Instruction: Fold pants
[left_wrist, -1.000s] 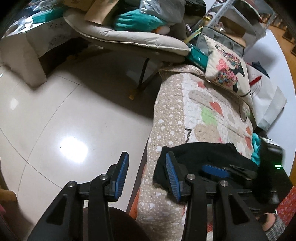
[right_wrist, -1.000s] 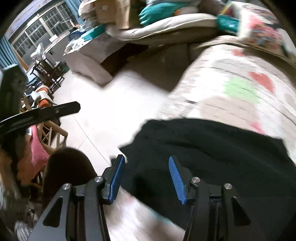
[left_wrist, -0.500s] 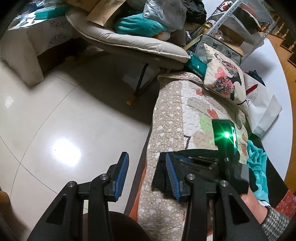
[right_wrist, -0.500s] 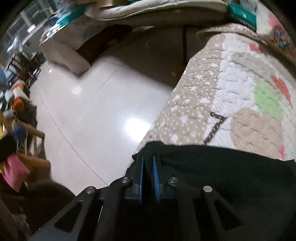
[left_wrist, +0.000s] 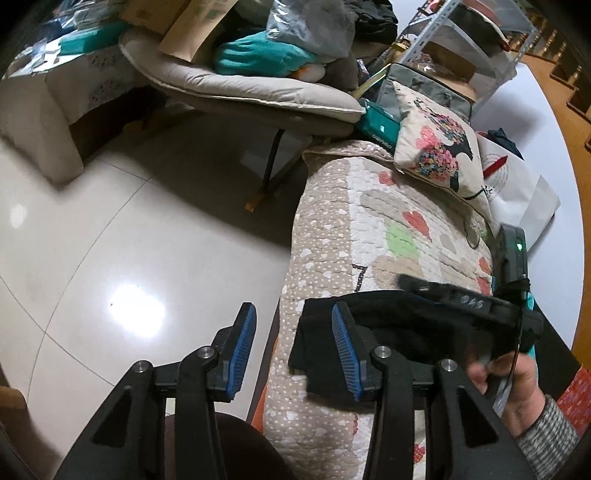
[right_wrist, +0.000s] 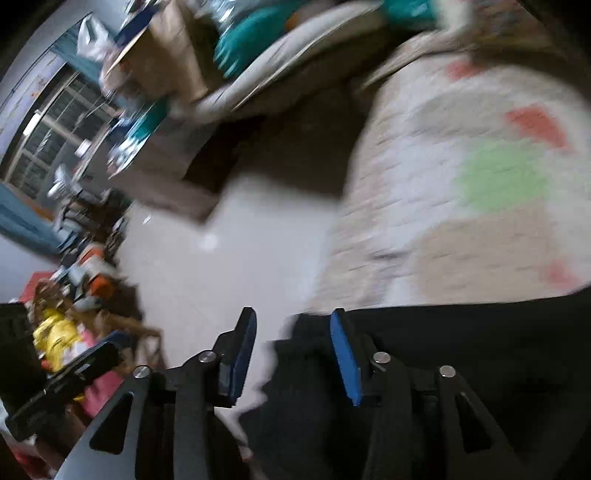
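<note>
The black pants (left_wrist: 402, 332) lie in a folded bundle on the patterned quilt (left_wrist: 332, 236) that covers the sofa seat, near its left edge. My left gripper (left_wrist: 291, 347) is open and empty, held above the seat's edge, with its right finger over the pants' left end. The right gripper's body (left_wrist: 476, 302) shows above the pants in the left wrist view. In the blurred right wrist view my right gripper (right_wrist: 291, 350) is open and empty, just above the pants (right_wrist: 461, 369).
A glossy tiled floor (left_wrist: 129, 258) lies to the left of the sofa. A cushioned lounge chair (left_wrist: 240, 85) piled with bags stands behind. A floral pillow (left_wrist: 439, 147) rests at the sofa's far end. A teal cloth (left_wrist: 532, 306) lies by the pants.
My right gripper was shut on the pants' edge half a second ago; it has opened, let go and lifted away. The left gripper has stayed open and nearly still.
</note>
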